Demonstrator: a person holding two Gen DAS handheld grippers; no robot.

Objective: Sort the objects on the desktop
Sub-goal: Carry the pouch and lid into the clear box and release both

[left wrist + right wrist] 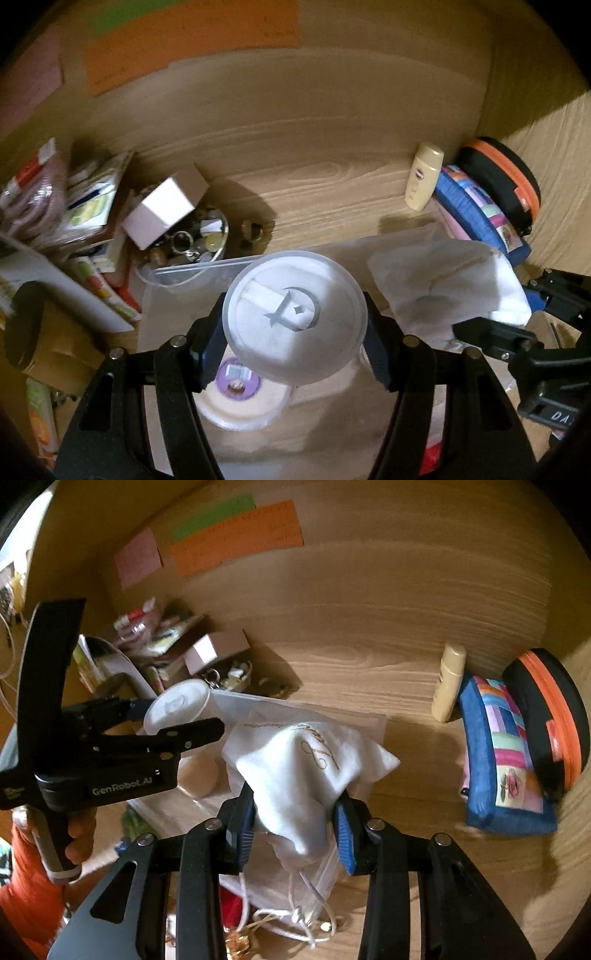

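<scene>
The left gripper has its fingers clamped on a round white jar, held above a clear bin near the middle of the desk. The right gripper pinches a white cloth pouch, drawstrings dangling below, just right of the jar. Light wood-grain desk, wooden walls behind and at right; coloured paper notes stuck on the far wall. Far left, a heap of packets, a small box and a trinket bowl. Far right, a cream bottle stands beside a patchwork bag and an orange-banded black case.
</scene>
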